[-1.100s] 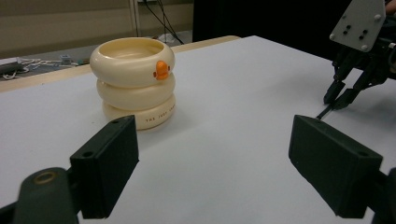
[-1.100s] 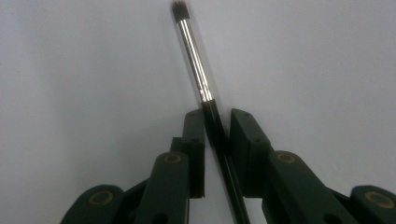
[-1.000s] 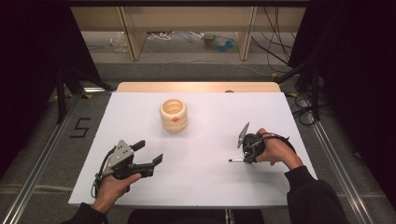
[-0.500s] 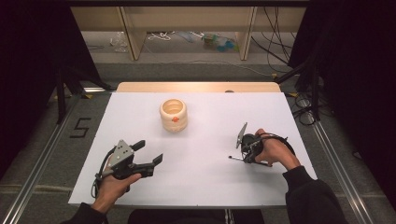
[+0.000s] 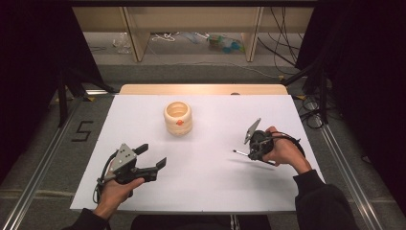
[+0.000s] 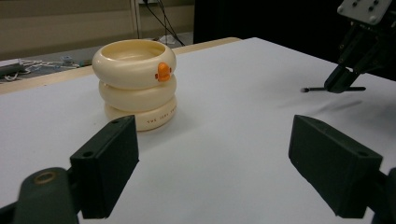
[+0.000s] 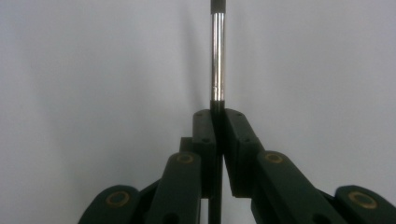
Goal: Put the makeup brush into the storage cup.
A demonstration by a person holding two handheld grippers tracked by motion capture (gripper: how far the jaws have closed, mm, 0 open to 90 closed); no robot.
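Rod grasped, cup not yet reached.
The right gripper (image 7: 217, 122) pinched a thin metal rod (image 7: 218, 56); the left gripper (image 6: 212, 170) gaped empty before the cream ringed cup (image 6: 135, 83).

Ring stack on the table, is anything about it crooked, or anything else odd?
The ring stack sits slightly uneven, its top ring shifted off the two below. Otherwise nothing stands out: the right tongs hold a thin rod cleanly, and the table shows no spill.

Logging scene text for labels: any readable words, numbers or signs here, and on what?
"5": black numeral on the grey floor left of the table.
Small dark lettering on the bottom ring of the cream ring stack: too small and blurred to read.
Nothing else carries text.
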